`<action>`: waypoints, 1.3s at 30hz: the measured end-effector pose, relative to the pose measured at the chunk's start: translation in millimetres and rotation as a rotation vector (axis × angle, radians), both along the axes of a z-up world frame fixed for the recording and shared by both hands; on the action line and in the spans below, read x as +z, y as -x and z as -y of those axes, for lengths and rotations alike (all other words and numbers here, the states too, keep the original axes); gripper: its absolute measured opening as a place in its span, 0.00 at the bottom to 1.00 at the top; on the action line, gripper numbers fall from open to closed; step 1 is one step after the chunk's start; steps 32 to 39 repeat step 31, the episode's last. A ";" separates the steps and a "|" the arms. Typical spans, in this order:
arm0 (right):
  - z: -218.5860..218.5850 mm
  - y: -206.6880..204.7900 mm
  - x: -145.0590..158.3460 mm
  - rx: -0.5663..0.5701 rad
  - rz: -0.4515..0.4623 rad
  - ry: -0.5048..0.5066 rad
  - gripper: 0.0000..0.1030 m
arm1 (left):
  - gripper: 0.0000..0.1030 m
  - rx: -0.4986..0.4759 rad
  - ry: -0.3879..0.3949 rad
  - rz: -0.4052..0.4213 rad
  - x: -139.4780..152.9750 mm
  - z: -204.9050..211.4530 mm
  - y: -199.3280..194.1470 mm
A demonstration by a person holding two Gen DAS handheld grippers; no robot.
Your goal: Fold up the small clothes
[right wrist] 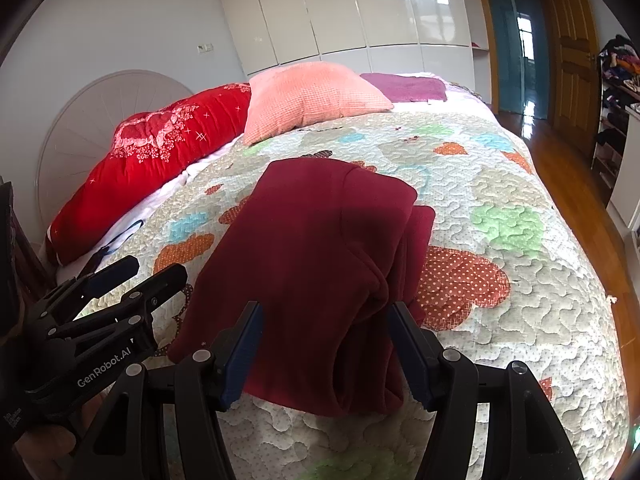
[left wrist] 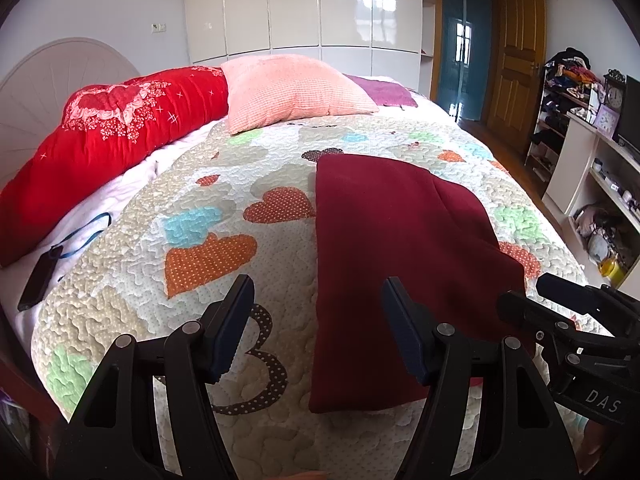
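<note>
A dark red garment (left wrist: 384,248) lies folded lengthwise in a long strip on the quilted bedspread (left wrist: 208,184). It also shows in the right wrist view (right wrist: 320,248), with layered folds along its right edge. My left gripper (left wrist: 318,312) is open and empty, above the garment's near left edge. My right gripper (right wrist: 326,332) is open and empty, just above the garment's near end. The right gripper shows at the right of the left wrist view (left wrist: 560,312). The left gripper shows at the left of the right wrist view (right wrist: 132,280).
A red bolster (left wrist: 100,148) and a pink pillow (left wrist: 292,88) lie at the head of the bed, a purple cloth (left wrist: 384,90) behind. A black phone with blue strap (left wrist: 38,276) lies at left. Shelves (left wrist: 592,168) and a wooden door (left wrist: 516,64) stand right.
</note>
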State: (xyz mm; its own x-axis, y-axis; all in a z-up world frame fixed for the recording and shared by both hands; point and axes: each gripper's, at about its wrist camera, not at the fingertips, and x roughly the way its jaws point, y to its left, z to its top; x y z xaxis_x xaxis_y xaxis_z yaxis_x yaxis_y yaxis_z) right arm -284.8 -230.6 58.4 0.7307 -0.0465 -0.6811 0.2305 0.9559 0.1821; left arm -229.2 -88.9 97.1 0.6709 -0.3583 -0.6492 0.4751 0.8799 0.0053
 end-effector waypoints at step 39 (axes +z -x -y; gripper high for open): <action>10.2 0.7 -1.5 -0.019 0.009 -0.007 0.60 | 0.65 -0.005 0.042 -0.051 -3.2 -8.1 -16.3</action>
